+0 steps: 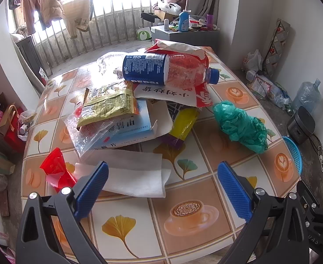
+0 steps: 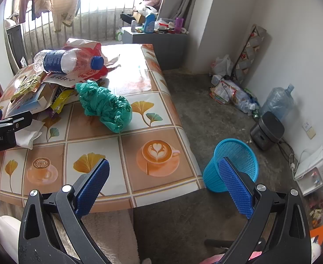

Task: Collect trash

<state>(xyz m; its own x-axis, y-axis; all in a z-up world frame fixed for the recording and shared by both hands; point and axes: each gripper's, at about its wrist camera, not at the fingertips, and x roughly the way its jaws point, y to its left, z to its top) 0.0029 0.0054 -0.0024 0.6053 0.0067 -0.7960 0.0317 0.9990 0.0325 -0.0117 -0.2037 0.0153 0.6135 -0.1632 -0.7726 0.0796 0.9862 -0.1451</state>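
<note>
Trash is piled on the tiled table [image 1: 192, 226]: an empty Pepsi bottle [image 1: 168, 69] on top, a red and white paper bag [image 1: 172, 92], a gold snack packet [image 1: 108, 104], a blue box [image 1: 126, 132], a yellow wrapper [image 1: 184, 121], a crumpled green plastic bag [image 1: 240, 126], a red wrapper [image 1: 55, 169] and white tissue [image 1: 135, 173]. My left gripper [image 1: 161, 171] is open and empty, just above the tissue. My right gripper [image 2: 163, 171] is open and empty over the table's near right corner. The blue mesh bin [image 2: 234, 165] stands on the floor beside the table; the green bag [image 2: 104, 105] lies ahead.
A grey cabinet [image 2: 154, 41] with bottles stands behind the table. Bags, a water jug [image 2: 278, 103], a black appliance [image 2: 267, 129] and cables line the right wall. Bags and boxes [image 1: 3, 127] sit on the floor to the left. The left gripper's arm [image 2: 3, 125] shows at the left edge.
</note>
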